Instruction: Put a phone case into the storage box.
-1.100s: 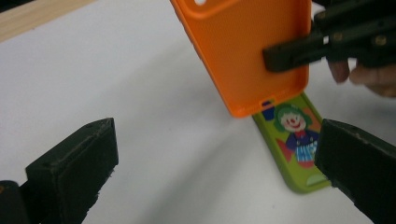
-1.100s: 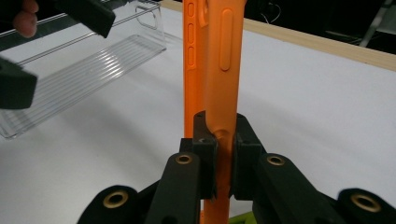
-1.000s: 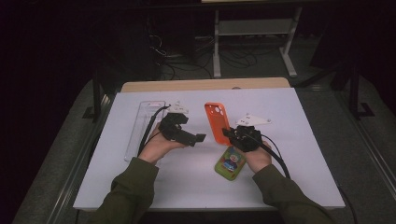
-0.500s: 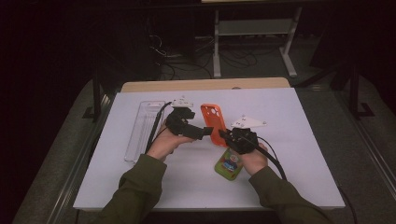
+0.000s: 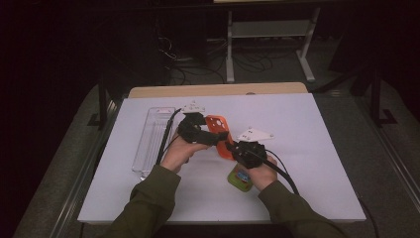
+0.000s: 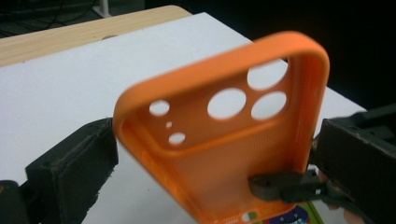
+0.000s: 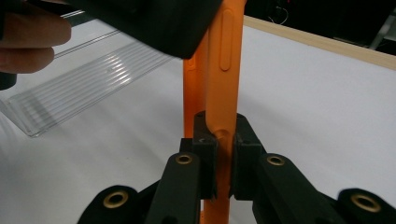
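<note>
Orange phone case (image 6: pixel 224 140) bottom edge is cut off in left gripper view; green phone (image 5: pixel 241 178) is mostly covered by right hand (image 5: pixel 260 173).

text: none legible | labels: none | brands: none | numbers: none

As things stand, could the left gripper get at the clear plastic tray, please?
Probably not yet: the left gripper straddles the orange phone case, which the right gripper pinches; the clear tray lies unobstructed beside it.

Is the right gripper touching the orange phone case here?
Touching. In the right gripper view, the right gripper has its jaws clamped on the edge wall of the orange phone case.
</note>
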A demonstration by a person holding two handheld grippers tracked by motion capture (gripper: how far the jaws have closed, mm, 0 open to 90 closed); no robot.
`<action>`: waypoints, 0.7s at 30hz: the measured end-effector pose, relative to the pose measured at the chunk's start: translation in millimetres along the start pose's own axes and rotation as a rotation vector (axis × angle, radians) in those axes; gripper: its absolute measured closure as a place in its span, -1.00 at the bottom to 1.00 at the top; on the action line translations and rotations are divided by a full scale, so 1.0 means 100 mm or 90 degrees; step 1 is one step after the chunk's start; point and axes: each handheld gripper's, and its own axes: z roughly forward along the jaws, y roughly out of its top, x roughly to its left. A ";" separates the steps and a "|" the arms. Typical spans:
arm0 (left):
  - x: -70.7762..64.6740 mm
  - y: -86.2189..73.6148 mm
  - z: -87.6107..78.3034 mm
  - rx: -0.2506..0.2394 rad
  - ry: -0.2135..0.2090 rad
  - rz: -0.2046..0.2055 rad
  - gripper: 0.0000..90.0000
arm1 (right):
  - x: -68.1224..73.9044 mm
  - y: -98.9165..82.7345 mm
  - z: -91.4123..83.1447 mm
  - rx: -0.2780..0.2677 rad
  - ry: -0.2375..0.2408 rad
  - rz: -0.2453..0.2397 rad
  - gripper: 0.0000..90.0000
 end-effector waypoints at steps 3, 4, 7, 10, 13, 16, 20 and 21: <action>-0.01 -0.01 0.01 -0.003 -0.007 -0.008 -1.00 | 0.03 -0.01 0.01 0.000 -0.001 -0.001 0.82; -0.02 -0.01 0.02 -0.009 -0.009 -0.014 -1.00 | 0.04 -0.01 0.01 -0.002 0.001 -0.003 0.82; -0.05 -0.03 0.04 -0.011 -0.017 -0.029 -1.00 | 0.06 -0.02 0.02 -0.002 -0.004 -0.007 0.82; -0.06 -0.04 0.06 -0.007 -0.020 -0.028 -1.00 | 0.07 -0.02 0.02 -0.007 -0.006 -0.009 0.82; -0.06 -0.05 0.08 -0.011 -0.017 -0.029 -1.00 | 0.08 -0.03 0.02 -0.008 -0.009 -0.013 0.82; -0.07 -0.06 0.09 -0.015 -0.017 -0.038 -1.00 | 0.08 -0.04 0.02 -0.003 -0.010 -0.014 0.82; -0.07 -0.07 0.08 -0.026 -0.011 -0.044 -0.95 | 0.09 -0.05 0.04 0.002 -0.010 -0.018 0.82; -0.07 -0.07 0.08 -0.030 -0.011 -0.046 -0.91 | 0.09 -0.06 0.04 0.004 -0.010 -0.017 0.82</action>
